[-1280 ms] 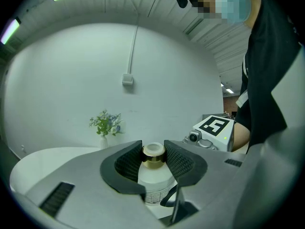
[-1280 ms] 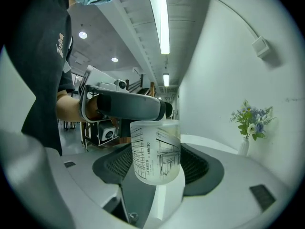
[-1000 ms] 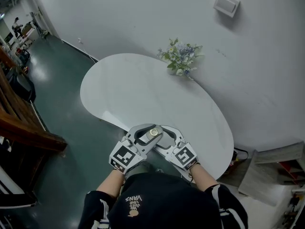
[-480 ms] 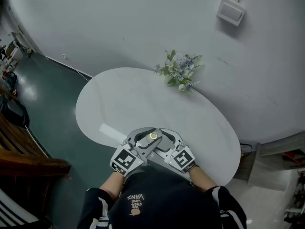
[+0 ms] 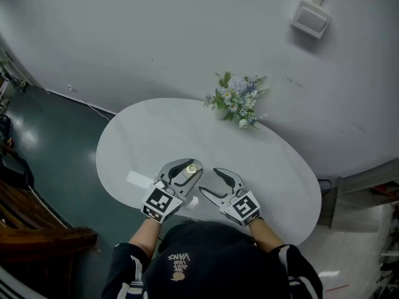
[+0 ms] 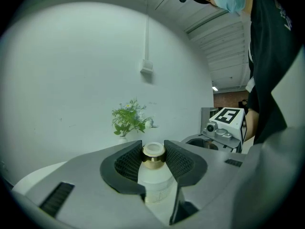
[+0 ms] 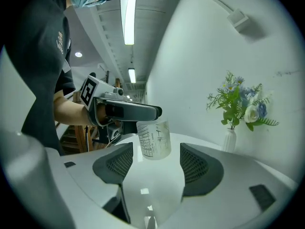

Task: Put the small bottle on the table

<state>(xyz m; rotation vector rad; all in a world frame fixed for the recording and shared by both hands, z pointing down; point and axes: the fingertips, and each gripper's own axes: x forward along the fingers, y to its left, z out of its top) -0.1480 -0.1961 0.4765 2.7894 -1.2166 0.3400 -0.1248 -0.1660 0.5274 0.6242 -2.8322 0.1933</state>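
Now one small bottle (image 6: 153, 179) gripped by left tongs (image 6: 153, 152); right tongs (image 7: 156, 160) spread.

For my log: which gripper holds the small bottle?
The left gripper: its fingers clamp the small bottle by its gold cap. The right gripper has its fingers apart, empty.

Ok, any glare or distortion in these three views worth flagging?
Head view: evenly lit, edges bent by the wide lens. Left gripper view: black fisheye corners, small bottle sharp. Right gripper view: ceiling light blown out, glinting off the table.
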